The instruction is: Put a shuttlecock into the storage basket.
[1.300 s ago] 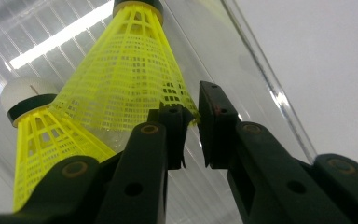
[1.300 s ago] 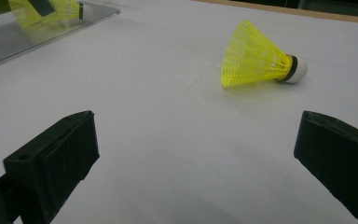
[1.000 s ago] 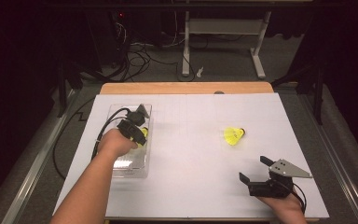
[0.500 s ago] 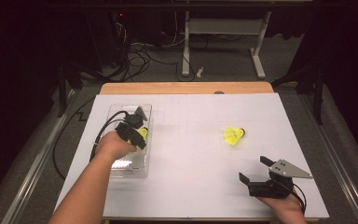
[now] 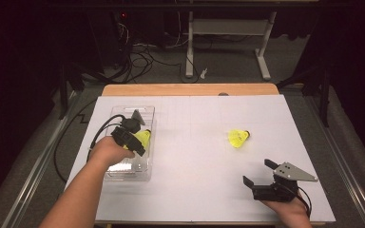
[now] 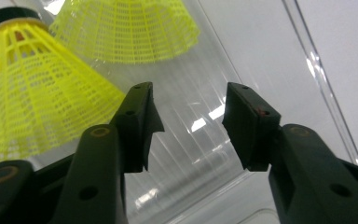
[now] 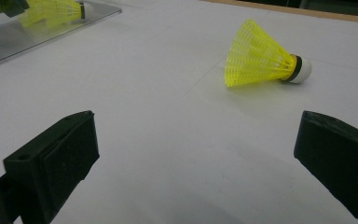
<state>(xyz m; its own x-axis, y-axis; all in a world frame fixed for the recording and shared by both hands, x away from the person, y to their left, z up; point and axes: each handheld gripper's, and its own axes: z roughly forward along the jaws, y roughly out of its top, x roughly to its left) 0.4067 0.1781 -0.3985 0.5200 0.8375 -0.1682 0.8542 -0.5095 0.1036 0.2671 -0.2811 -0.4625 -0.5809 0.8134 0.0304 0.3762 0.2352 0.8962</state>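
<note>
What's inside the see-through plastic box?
Two yellow mesh shuttlecocks lie in the clear plastic box. From above, the left tool and hand cover part of the box, hiding whatever lies beneath.

In the high view the left hand (image 5: 108,151) and its left gripper (image 5: 132,137) cover part of the clear tray (image 5: 145,114), so most of the yellow shuttlecock in the tray (image 5: 143,137) is hidden. In the left gripper view that shuttlecock's reflection (image 6: 126,28) is cut off by the top edge. In the right gripper view the right gripper (image 7: 196,163) has its right jaw cut off by the edge, and the tray there is cut off at the top left corner. The small white thing on the floor (image 5: 203,73) is too tiny to tell.
</note>
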